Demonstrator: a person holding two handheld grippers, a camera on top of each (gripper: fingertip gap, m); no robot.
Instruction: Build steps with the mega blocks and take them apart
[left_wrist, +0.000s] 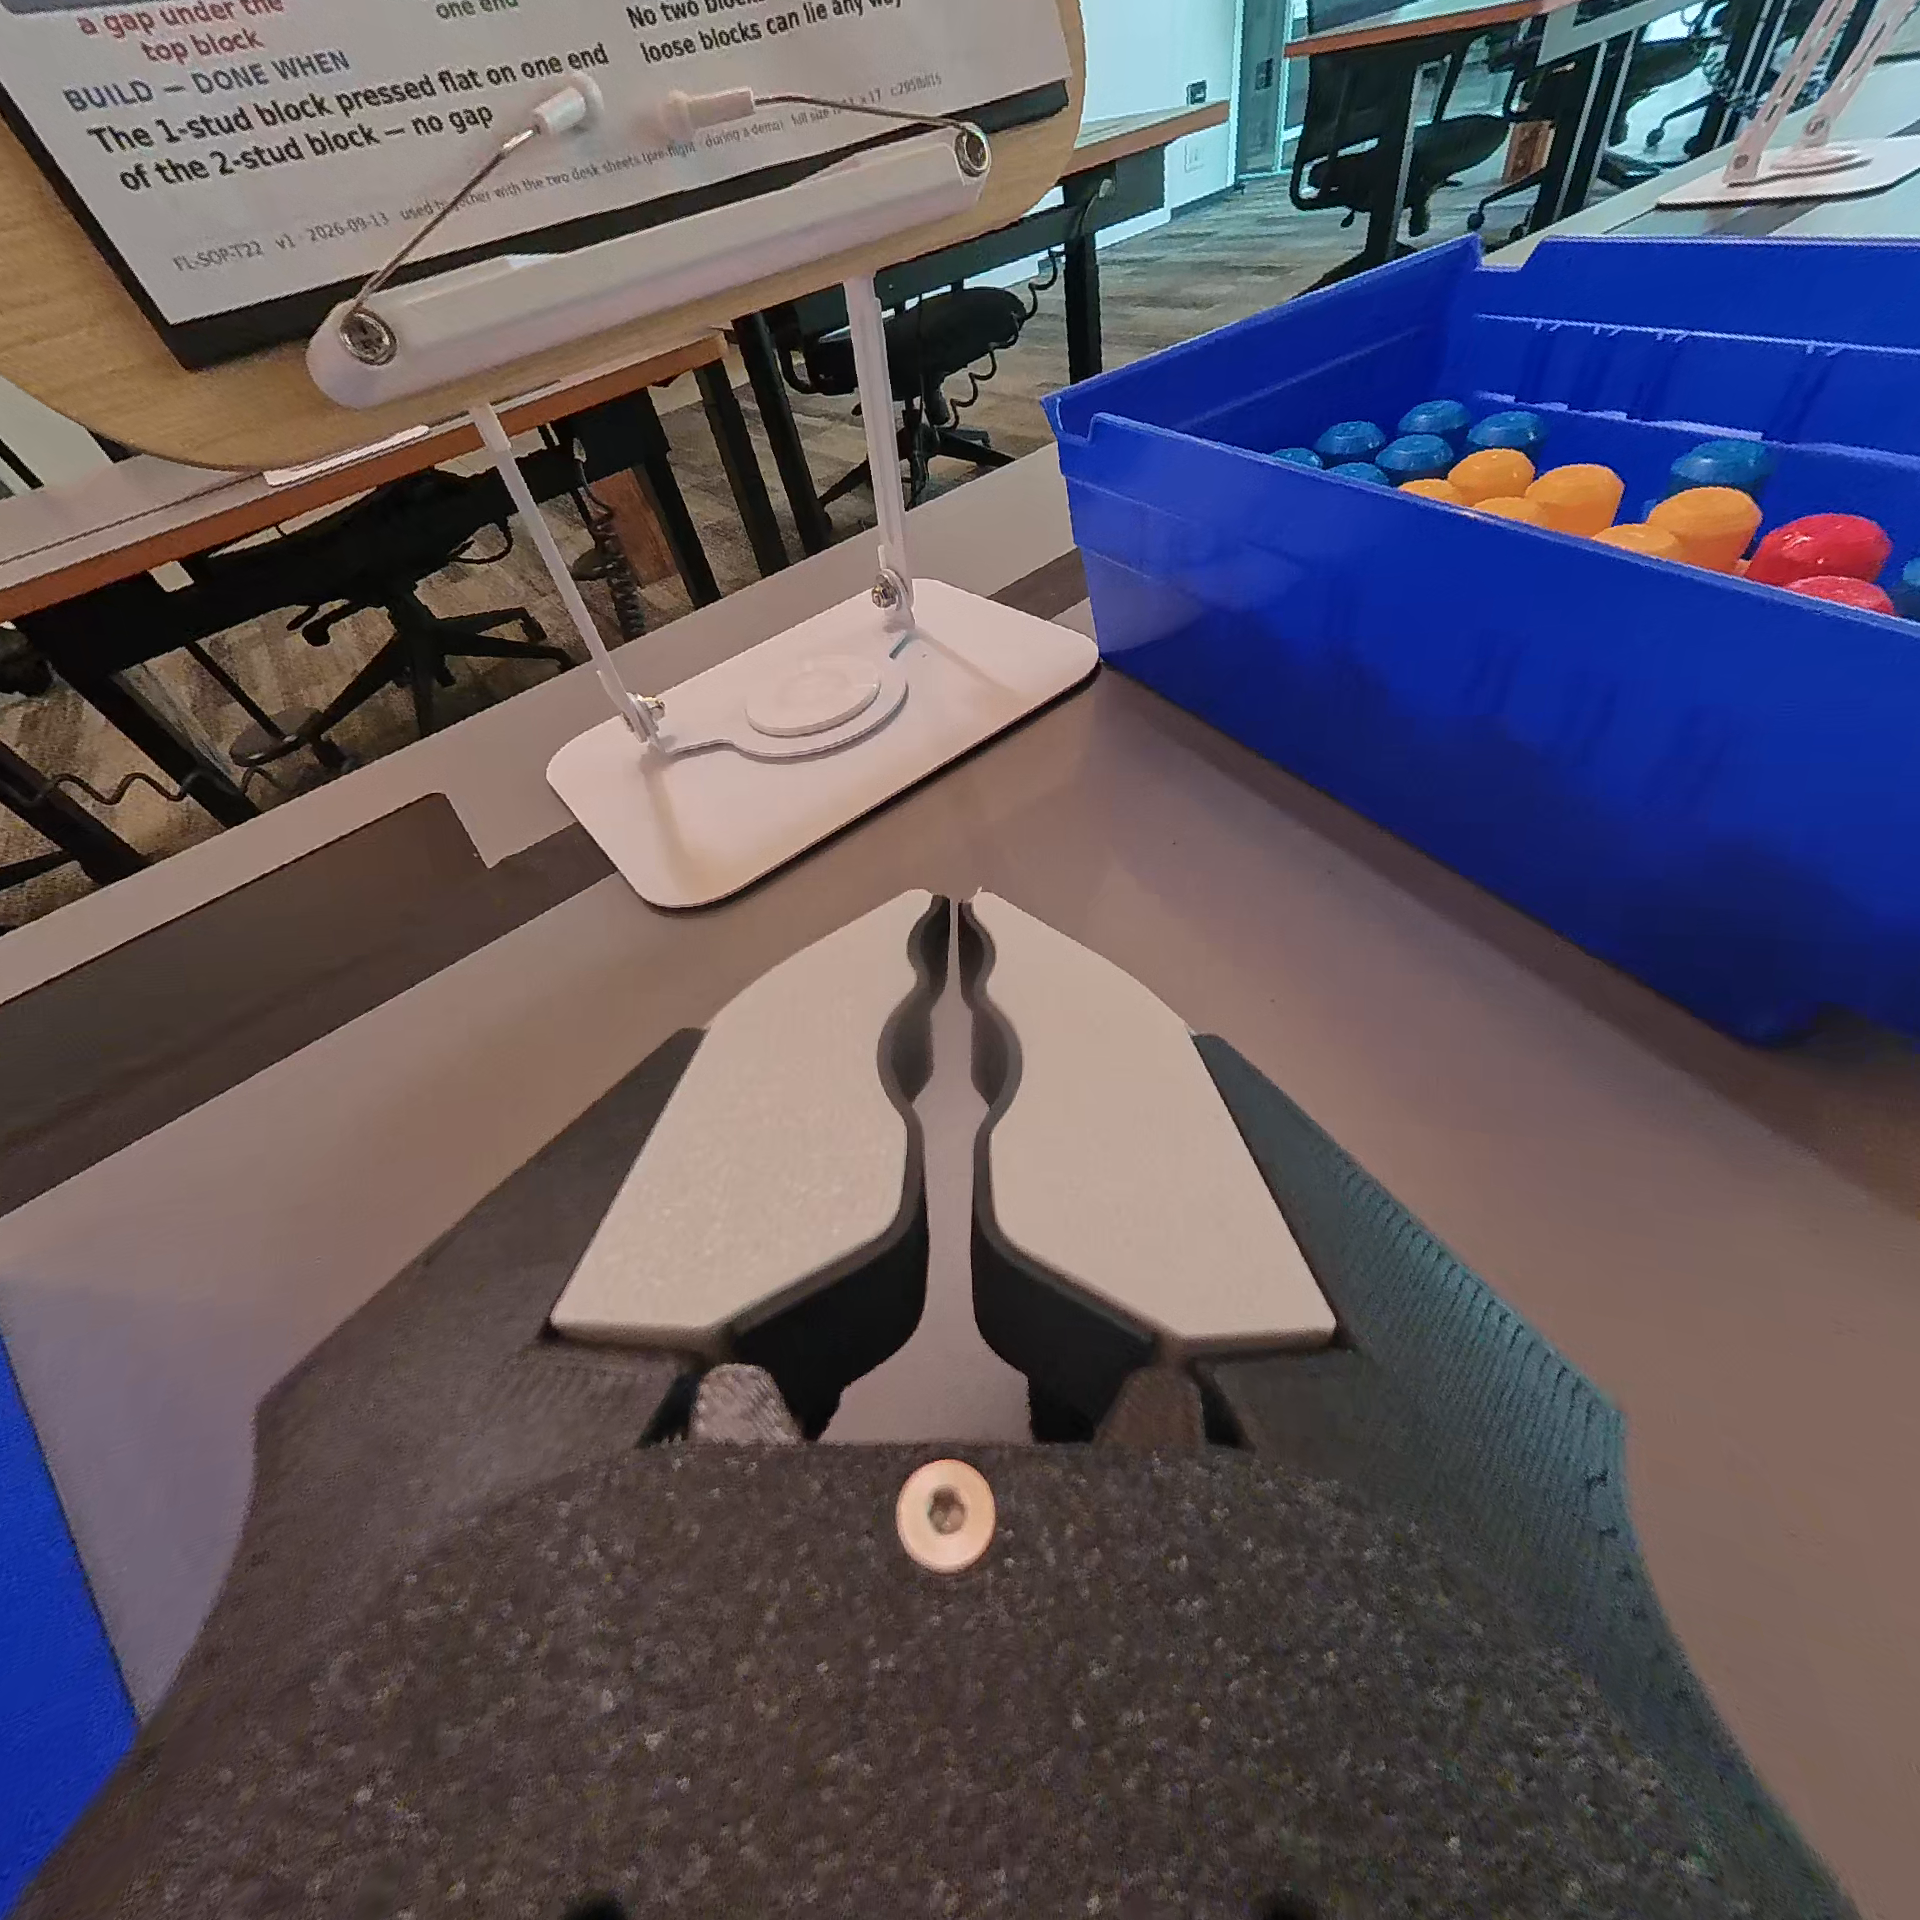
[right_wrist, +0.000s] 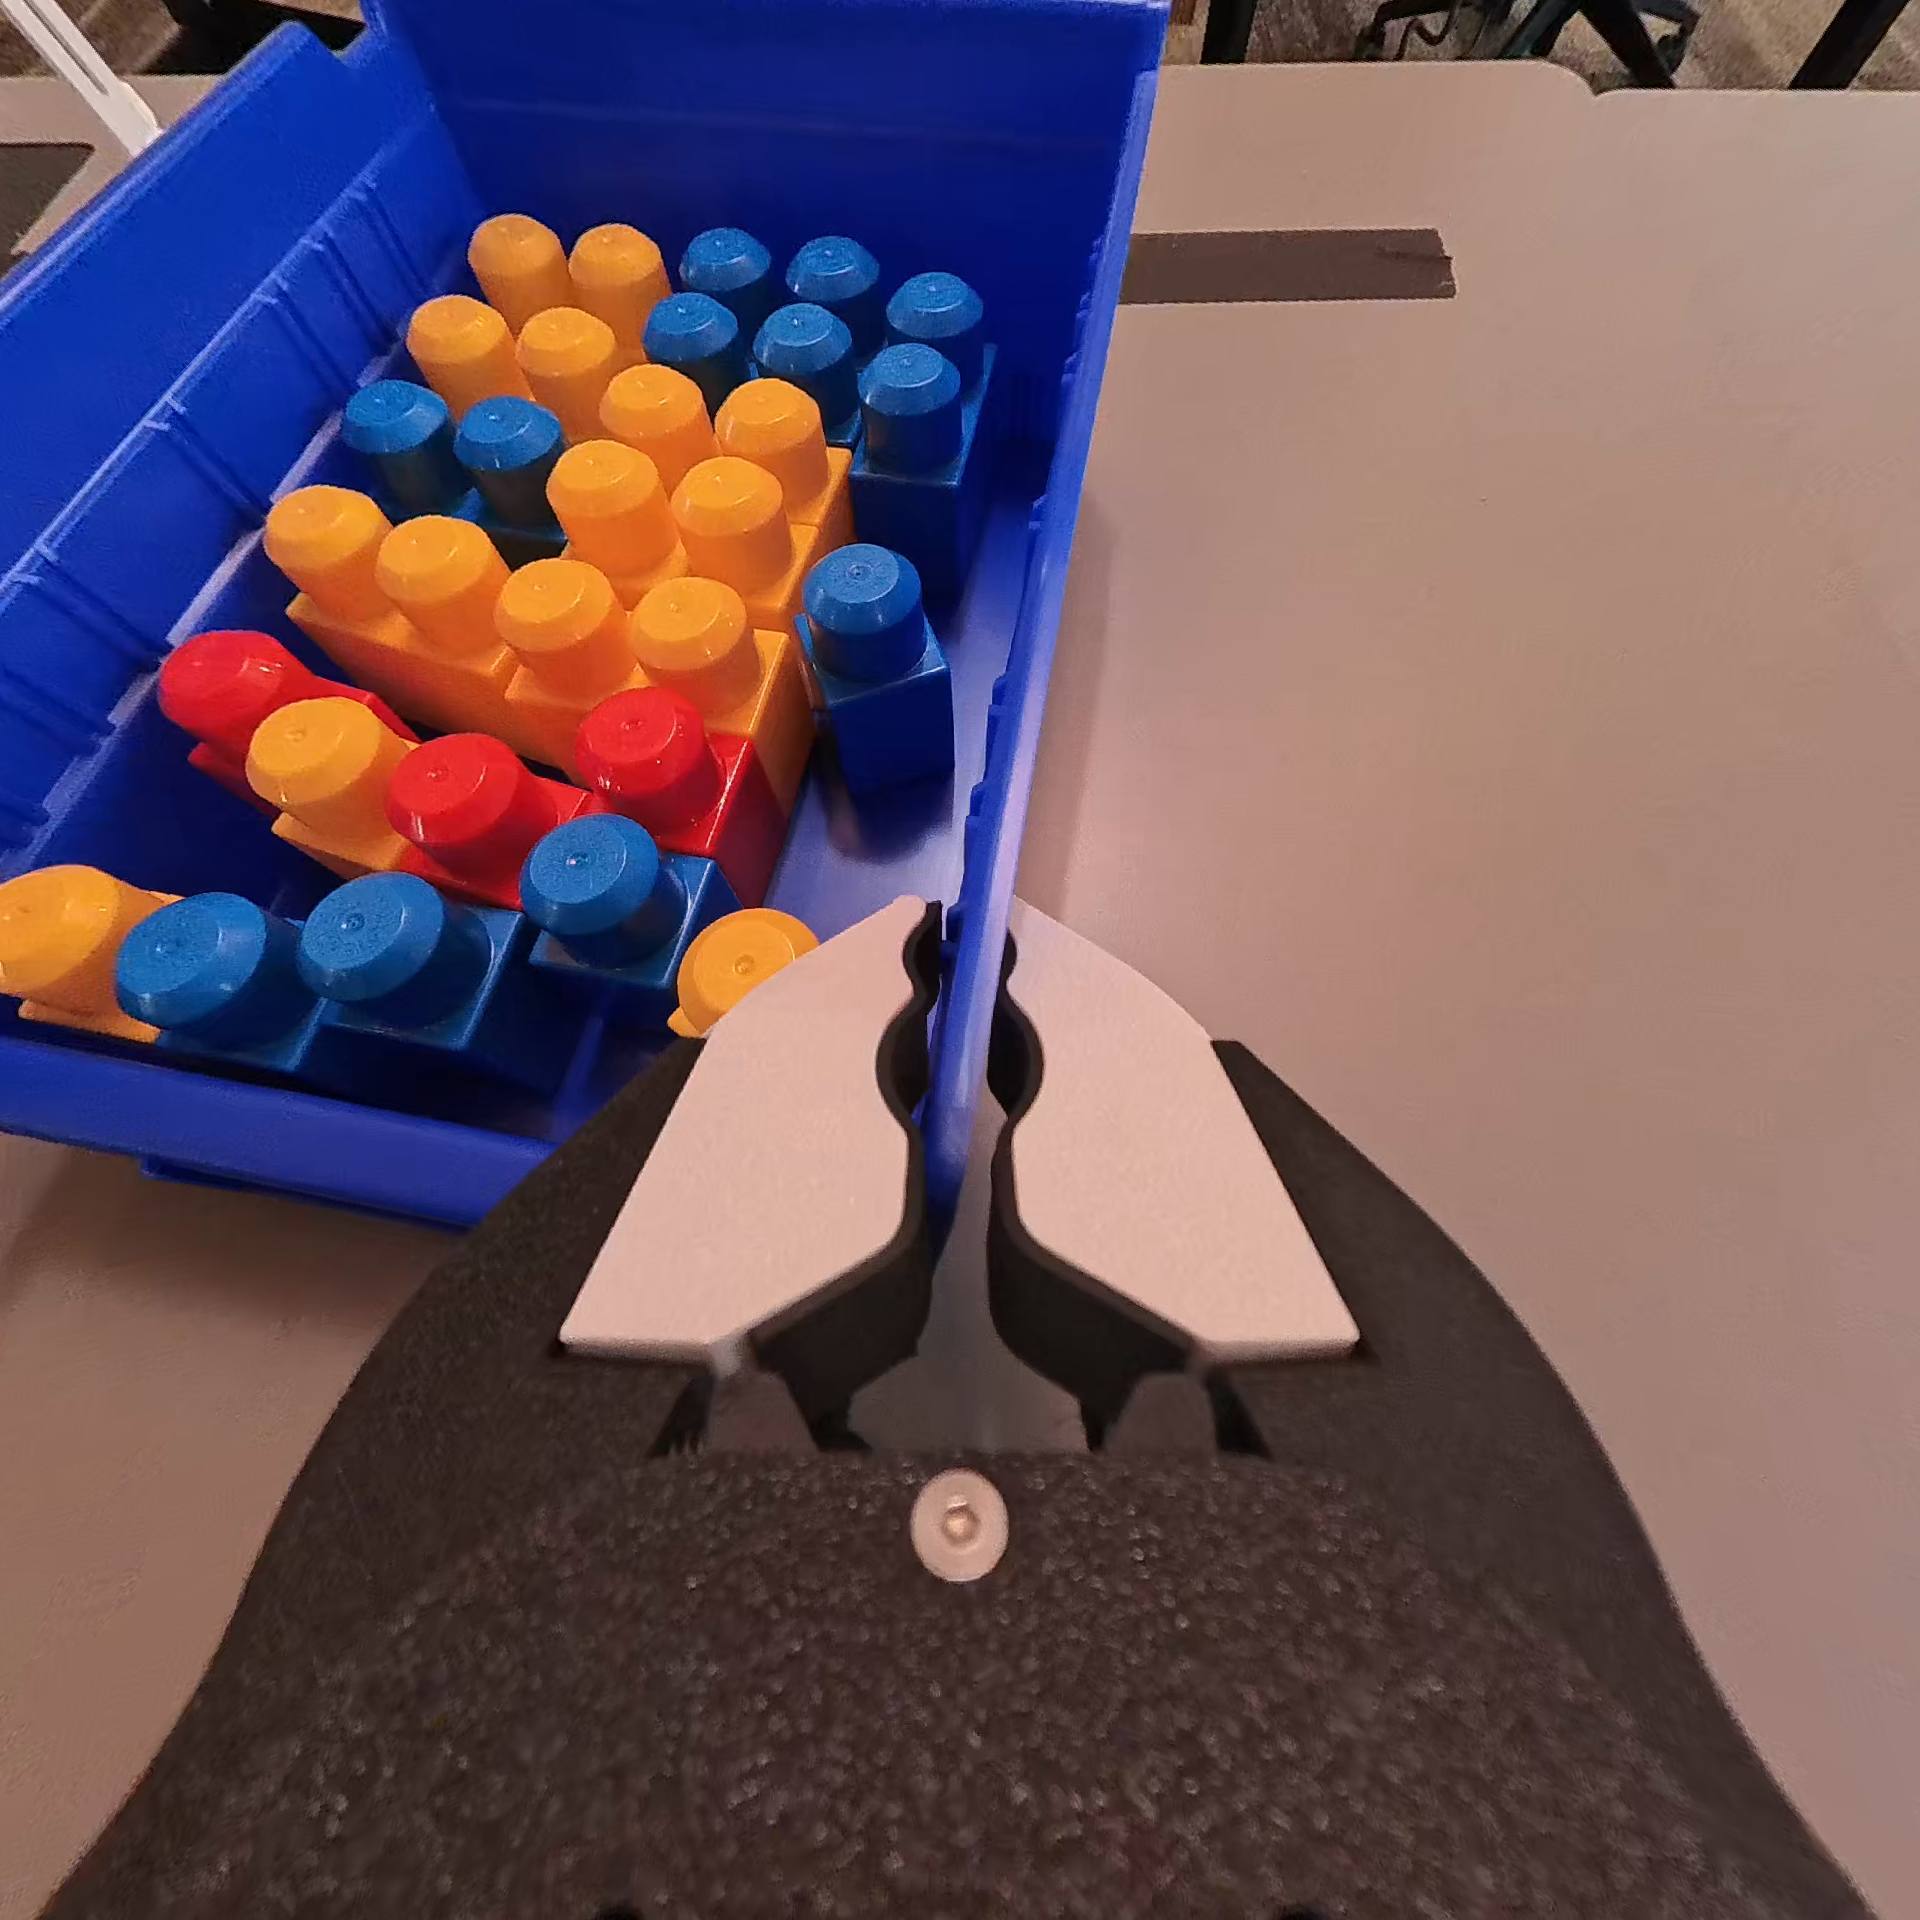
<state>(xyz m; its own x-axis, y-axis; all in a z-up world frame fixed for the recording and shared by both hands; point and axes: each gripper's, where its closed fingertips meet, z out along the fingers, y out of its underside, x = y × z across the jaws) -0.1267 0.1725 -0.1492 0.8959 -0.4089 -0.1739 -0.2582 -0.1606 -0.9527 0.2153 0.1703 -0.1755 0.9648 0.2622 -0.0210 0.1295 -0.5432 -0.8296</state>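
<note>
My left tongs (left_wrist: 957, 902) hover low over the grey surface (left_wrist: 1351, 1039), tips pressed together, clenched on nothing. Ahead of them stands a white document stand (left_wrist: 821, 727) with a printed sheet (left_wrist: 436, 125) clipped on its board, and just right of the stand's base sits the blue bin (left_wrist: 1455, 707).

Over on the other side, my right tongs (right_wrist: 975, 914) hang above the bin's near right corner. The bin's right wall (right_wrist: 961, 1039) shows in the narrow gap between the tips, though I cannot tell if I'm gripping it or just poised over it.

The mega blocks (right_wrist: 582, 582) are all in the bin, a jumble of orange, blue and red, studs up or leaning. One single-stud blue block (right_wrist: 878, 675) stands apart by the right wall, and an orange stud (right_wrist: 738, 961) peeks out just beside my left finger (right_wrist: 790, 1122). The surface to the right of the bin carries a strip of dark tape (right_wrist: 1288, 265).
</note>
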